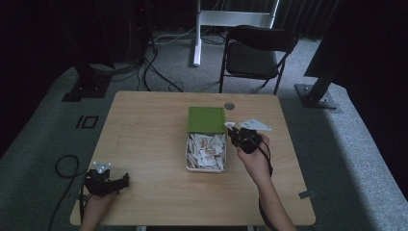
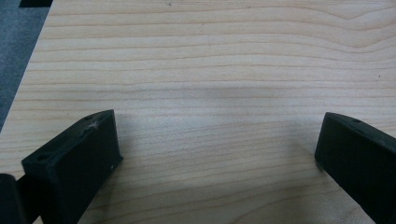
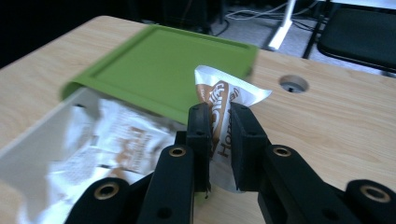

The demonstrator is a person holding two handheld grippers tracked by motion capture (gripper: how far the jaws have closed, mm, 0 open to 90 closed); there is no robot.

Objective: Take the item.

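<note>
Packet (image 3: 219, 100) sits pinched between the two jaws of the right gripper (image 3: 219, 135), closed tight on it, just beside the white box (image 1: 188, 156) with its green lid (image 1: 207, 119). It is small, white and crinkly, with brown writing (more like it fill the box). Lift it slowly and keep squeezing. Left gripper (image 2: 217, 149) rests wide open and empty, over the counter (image 2: 210, 70).

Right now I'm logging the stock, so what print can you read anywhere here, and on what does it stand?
"Ho...": brown letters running up the white packet pinched in the right claw; the rest is hidden by the jaws.
A brown logo word above it on the same packet: too curled to read.
Brown print on the packets in the white box: too blurred to read.
Green lid: no print.
</note>
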